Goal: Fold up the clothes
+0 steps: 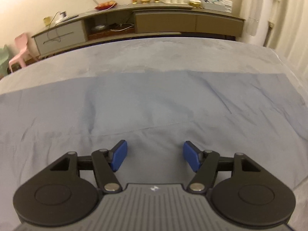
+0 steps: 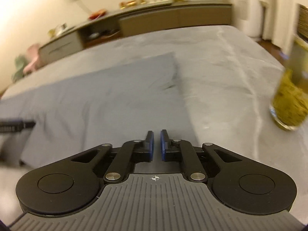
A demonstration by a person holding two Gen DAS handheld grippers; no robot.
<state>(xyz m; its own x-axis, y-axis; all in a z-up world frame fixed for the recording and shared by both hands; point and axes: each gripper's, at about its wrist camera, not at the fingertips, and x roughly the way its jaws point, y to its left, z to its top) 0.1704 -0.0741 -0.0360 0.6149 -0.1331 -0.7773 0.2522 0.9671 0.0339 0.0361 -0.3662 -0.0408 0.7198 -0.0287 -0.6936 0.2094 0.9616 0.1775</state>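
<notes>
The cloth (image 1: 154, 104) lies spread flat on the bed (image 1: 154, 53), ready for folding. The left gripper (image 1: 155, 155) hovers wide apart over it, empty. The right gripper (image 2: 156, 144) shows a narrow gap, gripping nothing.

1. A blue-grey garment (image 1: 154, 104) lies spread flat on the grey bed (image 1: 134, 57), a broad sheet of cloth with light creases.
2. Its far edge runs straight, roughly parallel to the bed's far edge and well short of it.
3. In the blurred right wrist view the garment (image 2: 107, 96) ends in a squared corner, seemingly doubled over there, well apart from the bed's right edge.
</notes>
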